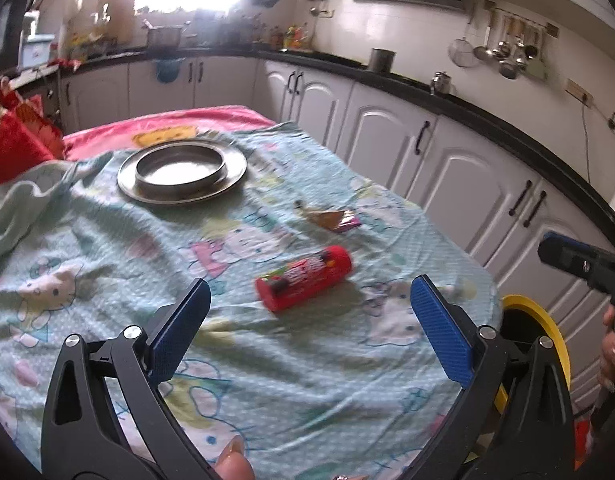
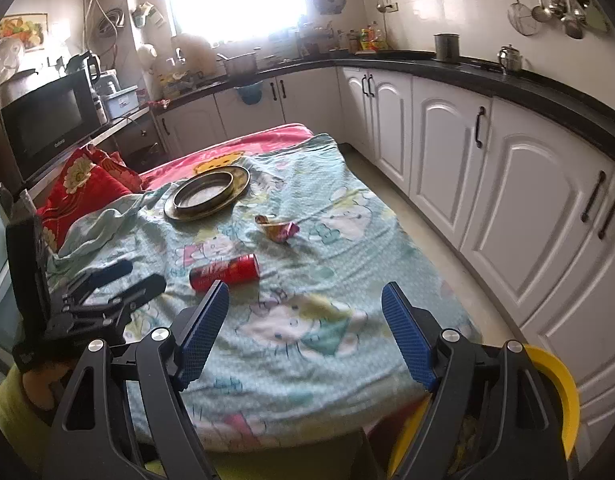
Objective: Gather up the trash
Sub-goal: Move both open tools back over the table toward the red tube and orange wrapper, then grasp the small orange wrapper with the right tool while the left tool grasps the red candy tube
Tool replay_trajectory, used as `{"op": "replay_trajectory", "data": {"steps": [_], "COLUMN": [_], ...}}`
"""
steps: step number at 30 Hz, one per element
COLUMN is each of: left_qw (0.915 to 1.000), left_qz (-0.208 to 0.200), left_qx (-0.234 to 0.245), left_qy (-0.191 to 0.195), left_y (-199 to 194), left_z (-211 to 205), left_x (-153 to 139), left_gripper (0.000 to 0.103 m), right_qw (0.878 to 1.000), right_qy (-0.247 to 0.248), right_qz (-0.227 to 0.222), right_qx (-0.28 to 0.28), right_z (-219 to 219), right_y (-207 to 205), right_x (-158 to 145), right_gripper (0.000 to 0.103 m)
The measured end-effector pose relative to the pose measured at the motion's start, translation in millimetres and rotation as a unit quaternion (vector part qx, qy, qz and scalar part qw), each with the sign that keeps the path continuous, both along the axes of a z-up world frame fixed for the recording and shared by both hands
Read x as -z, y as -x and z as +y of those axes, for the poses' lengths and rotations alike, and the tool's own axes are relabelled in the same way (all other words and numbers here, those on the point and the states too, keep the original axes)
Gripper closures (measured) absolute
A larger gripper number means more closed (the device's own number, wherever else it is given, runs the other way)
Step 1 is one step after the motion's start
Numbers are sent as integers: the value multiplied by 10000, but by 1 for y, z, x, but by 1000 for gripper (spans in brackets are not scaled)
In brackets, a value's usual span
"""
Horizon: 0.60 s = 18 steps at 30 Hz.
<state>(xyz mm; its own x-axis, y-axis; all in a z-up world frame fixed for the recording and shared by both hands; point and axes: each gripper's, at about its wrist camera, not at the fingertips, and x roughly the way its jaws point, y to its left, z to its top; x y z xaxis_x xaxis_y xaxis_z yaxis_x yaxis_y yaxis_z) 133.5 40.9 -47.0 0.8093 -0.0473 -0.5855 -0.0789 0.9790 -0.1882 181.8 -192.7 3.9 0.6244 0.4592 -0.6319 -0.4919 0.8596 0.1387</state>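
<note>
A red snack tube [image 1: 304, 278] lies on its side on the cartoon-print cloth [image 1: 107, 240], just ahead of my open, empty left gripper [image 1: 307, 320]. A crumpled gold and pink wrapper [image 1: 334, 218] lies beyond it. In the right wrist view the tube [image 2: 224, 272] lies left of centre and the wrapper [image 2: 277, 229] farther back. My right gripper [image 2: 305, 324] is open and empty, above the cloth's near part. The left gripper [image 2: 119, 280] shows at the left, and the right gripper's tip shows at the right edge of the left wrist view [image 1: 579, 264].
A steel plate with a ring dish [image 1: 182, 170] sits at the back of the table. A yellow-rimmed bin [image 2: 555, 392] stands off the table's near right corner. White cabinets [image 2: 507, 200] run along the right. A red cushion [image 2: 83, 192] lies at the left.
</note>
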Motion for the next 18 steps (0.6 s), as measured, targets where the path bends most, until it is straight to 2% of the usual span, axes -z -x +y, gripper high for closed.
{"op": "replay_trajectory", "data": {"steps": [8, 18], "left_qw": [9991, 9960], "left_qz": [361, 566], "left_qx": [153, 618], "left_qy": [-162, -299], "left_y": [-25, -53], "left_z": [21, 22], "left_x": [14, 23], "left_gripper": [11, 11], "right_qw": [9998, 9982], "right_qy": [162, 225], "right_qz": [57, 483], "right_qx": [-103, -289], "right_z": [33, 67], "right_y": [-51, -102], "right_x": [11, 38], "right_gripper": [28, 35]}}
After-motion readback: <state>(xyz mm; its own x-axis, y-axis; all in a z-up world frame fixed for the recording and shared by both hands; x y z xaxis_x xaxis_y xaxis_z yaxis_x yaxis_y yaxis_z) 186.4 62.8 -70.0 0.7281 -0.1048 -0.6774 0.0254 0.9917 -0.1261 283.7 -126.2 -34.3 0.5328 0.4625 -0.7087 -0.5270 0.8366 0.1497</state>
